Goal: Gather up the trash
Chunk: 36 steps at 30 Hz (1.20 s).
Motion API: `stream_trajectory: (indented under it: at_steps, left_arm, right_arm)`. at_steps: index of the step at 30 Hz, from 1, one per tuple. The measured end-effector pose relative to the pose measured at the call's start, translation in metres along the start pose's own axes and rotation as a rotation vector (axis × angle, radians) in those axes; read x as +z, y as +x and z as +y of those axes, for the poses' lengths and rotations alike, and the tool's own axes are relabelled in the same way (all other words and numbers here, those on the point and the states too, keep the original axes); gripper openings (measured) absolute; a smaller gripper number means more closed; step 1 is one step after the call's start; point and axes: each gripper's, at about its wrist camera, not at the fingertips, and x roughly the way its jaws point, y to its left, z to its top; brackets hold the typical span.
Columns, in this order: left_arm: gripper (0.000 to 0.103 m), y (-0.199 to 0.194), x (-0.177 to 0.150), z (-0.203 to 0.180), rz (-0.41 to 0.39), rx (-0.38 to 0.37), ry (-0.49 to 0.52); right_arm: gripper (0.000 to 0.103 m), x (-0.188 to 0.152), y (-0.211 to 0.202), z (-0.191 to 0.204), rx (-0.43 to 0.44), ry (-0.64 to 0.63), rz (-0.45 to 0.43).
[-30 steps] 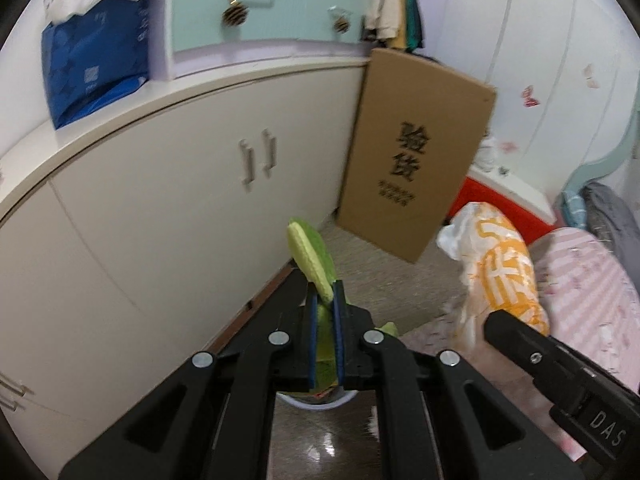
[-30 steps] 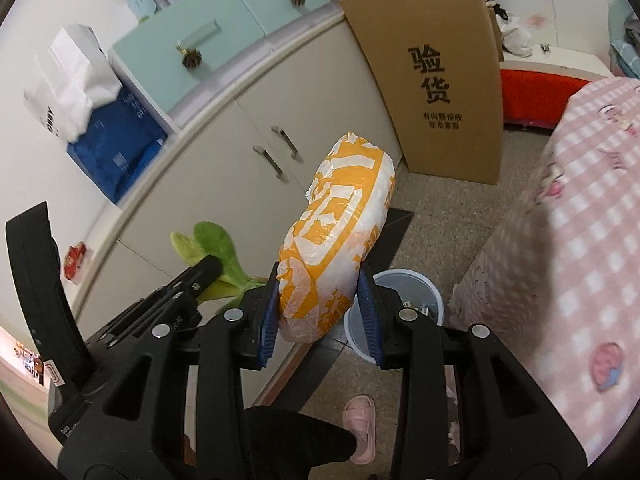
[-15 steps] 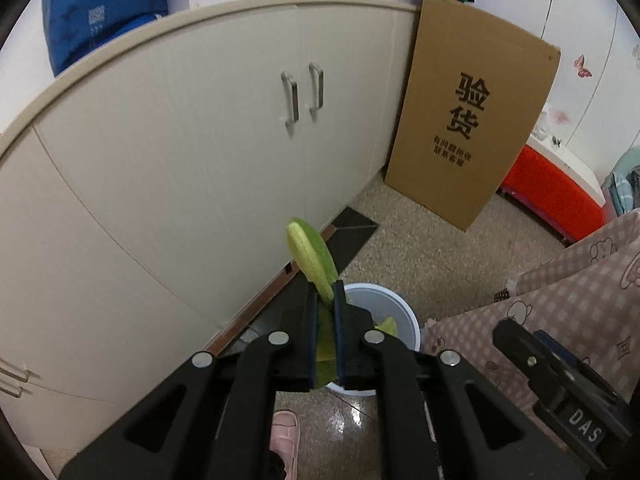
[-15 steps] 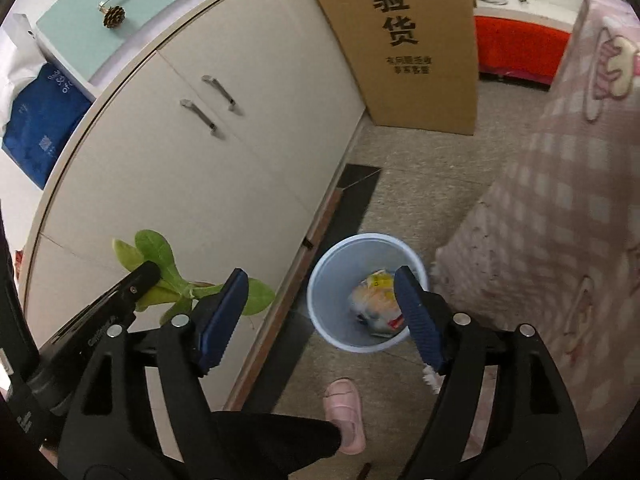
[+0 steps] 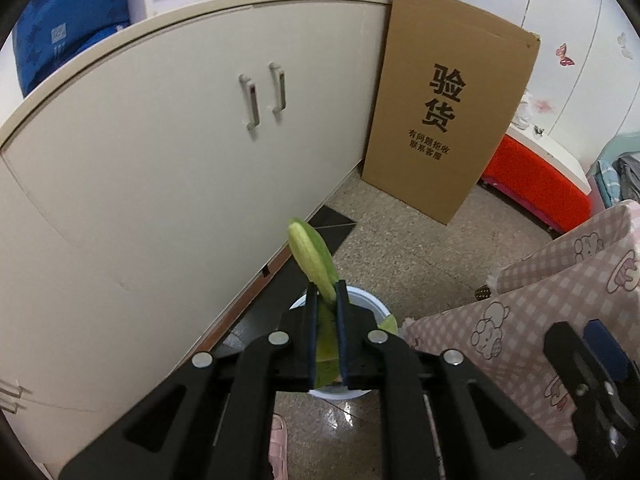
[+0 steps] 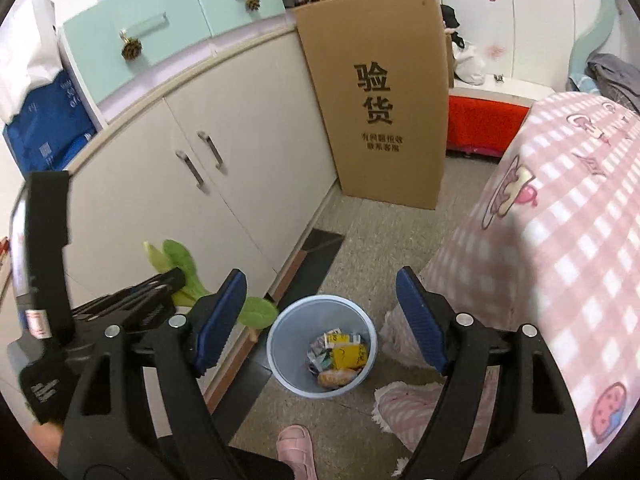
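A pale blue waste bin (image 6: pixel 280 344) stands on the floor by the cabinet base, holding wrappers and an orange-and-white bag (image 6: pixel 335 378). My right gripper (image 6: pixel 321 276) hovers above it, open, with nothing between its blue pads. My left gripper (image 5: pixel 325 292) pinches a green vegetable leaf (image 5: pixel 310 252) just above the bin's rim (image 5: pixel 378 308). Its jaws are easing open a little while the pads still touch the leaf. In the right wrist view the left gripper (image 6: pixel 176 280) sits to the left of the bin with the leaf (image 6: pixel 176 254) sticking out past it.
A cream cabinet (image 5: pixel 180 160) runs along the left. A tall cardboard box (image 6: pixel 380 100) leans at its far end. A pink checked bedspread (image 6: pixel 560 240) hangs at the right, a red storage box (image 5: pixel 532 176) behind it. A pink slipper (image 6: pixel 294 446) is near the bin.
The right gripper's jaws opened and the orange-and-white bag fell into the bin. The left gripper came down toward the bin with the leaf still in it.
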Motion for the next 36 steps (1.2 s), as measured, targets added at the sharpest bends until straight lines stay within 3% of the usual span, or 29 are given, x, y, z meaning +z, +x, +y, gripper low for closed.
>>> stream_trajectory:
  at_steps: [2, 5, 15, 27, 36]
  left_arm:
    - [0.016, 0.0, 0.003, -0.004, 0.0, -0.008, 0.005]
    - [0.076, 0.0, 0.007, -0.01, 0.033, -0.013, 0.011]
    - [0.077, -0.075, -0.016, -0.008, -0.069, -0.069, 0.012]
    - [0.085, -0.232, -0.074, -0.016, -0.363, -0.128, 0.101]
    - [0.089, -0.328, -0.139, -0.023, -0.532, -0.235, 0.183]
  right_arm:
    - [0.076, 0.002, -0.005, 0.001, 0.006, 0.0, -0.008]
    - [0.076, 0.002, -0.017, 0.004, 0.004, -0.01, -0.023]
    - [0.079, -0.003, -0.095, 0.001, -0.043, -0.007, -0.133]
    - [0.085, -0.053, -0.251, 0.003, -0.136, -0.052, -0.375]
    - [0.088, -0.107, -0.342, 0.0, -0.23, -0.067, -0.538]
